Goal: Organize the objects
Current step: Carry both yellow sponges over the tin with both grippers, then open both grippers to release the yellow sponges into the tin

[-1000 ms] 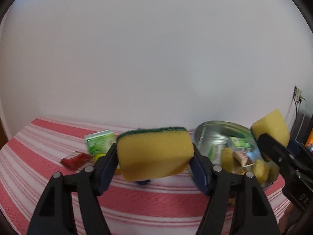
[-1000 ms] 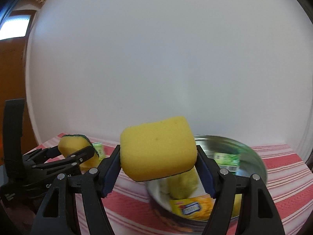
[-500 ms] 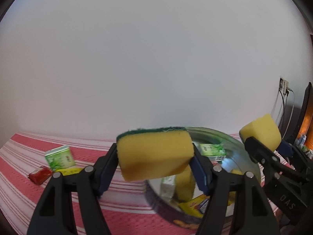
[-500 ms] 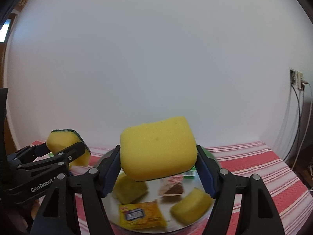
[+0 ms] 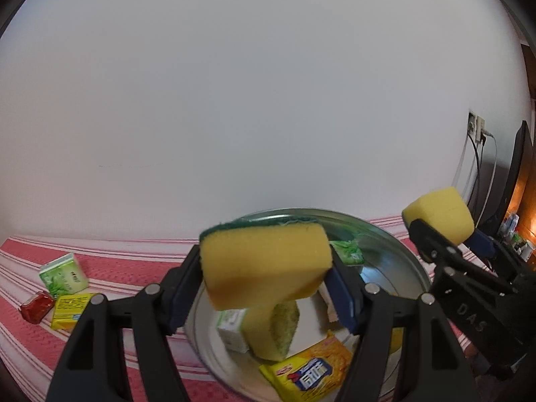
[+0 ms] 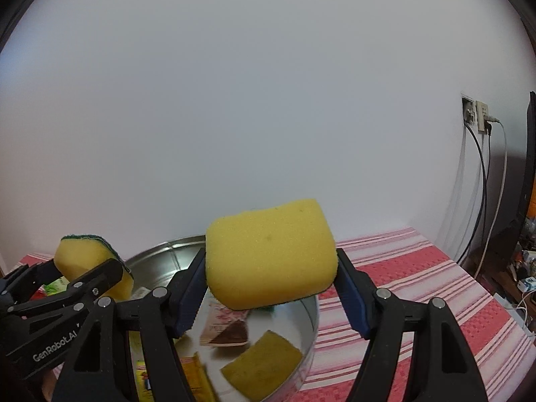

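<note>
Left gripper (image 5: pixel 266 269) clamps a green-backed yellow sponge (image 5: pixel 264 261) and right gripper (image 6: pixel 271 271) a plain yellow sponge (image 6: pixel 269 253), both above the round metal basin (image 5: pixel 398 261).

A yellow sponge with a green scouring top (image 5: pixel 266 263) and a plain yellow sponge (image 6: pixel 269 254) hang in the air above a round metal bowl (image 5: pixel 395 251) holding sponges and snack packets. Three small packets (image 5: pixel 63 278) lie left on the striped cloth.

Packets (image 5: pixel 310 373) lie in the pan (image 5: pixel 392 254); cartons (image 5: pixel 63 273) lie left of it.
</note>
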Available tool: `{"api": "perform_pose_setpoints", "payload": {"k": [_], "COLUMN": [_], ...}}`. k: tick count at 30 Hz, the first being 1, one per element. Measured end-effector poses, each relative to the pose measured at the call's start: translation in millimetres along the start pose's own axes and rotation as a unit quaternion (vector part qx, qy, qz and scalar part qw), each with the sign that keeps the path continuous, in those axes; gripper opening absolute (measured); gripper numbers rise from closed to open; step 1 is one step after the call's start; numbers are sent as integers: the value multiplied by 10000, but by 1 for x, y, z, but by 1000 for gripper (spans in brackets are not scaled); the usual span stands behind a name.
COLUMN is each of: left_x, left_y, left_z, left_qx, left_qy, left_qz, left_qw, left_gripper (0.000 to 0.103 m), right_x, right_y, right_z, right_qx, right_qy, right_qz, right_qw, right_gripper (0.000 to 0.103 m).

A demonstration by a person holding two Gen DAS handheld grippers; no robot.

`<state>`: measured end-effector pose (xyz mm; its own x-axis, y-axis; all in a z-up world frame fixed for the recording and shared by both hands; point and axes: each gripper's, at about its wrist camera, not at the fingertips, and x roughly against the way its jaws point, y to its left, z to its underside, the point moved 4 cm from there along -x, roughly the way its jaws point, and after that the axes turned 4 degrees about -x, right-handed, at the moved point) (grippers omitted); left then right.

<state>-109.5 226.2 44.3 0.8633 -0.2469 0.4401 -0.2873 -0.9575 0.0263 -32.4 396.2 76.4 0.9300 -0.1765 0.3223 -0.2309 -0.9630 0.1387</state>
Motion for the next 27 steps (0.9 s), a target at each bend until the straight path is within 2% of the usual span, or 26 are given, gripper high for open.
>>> {"api": "perform_pose_setpoints", "payload": {"k": [5,11,12,16,18,27], "left_x": [-10,-20,-22,-28,-39,-42], "left_y": [2,12,14,22,21,30], "left_z": [4,11,12,18,16,18], "left_qx": [-65,-54,-66,-55,-62,-80], "left_qy": [127,340,376,518,552,580], "left_qz": [3,26,18,-18,-34,-184], "left_qw": [9999,9994,9993,9986,9984,9981], "left_gripper": [70,69,69,69,69,69], "right_x": [-13,-27,-36,-39,-42,-43], "right_y": [-2,-3,-20,-16,-16,-19], "right_z": [3,5,3,7,8,8], "right_qx": [37,69,88,216,243,301], "right_qy": [118,300,325,476,528,710], "right_qz": [147,167,166,146,147,2], "right_qw": [9998,9994,9993,9985,9982,9970], "right_gripper": [73,73,73,73,73,73]}}
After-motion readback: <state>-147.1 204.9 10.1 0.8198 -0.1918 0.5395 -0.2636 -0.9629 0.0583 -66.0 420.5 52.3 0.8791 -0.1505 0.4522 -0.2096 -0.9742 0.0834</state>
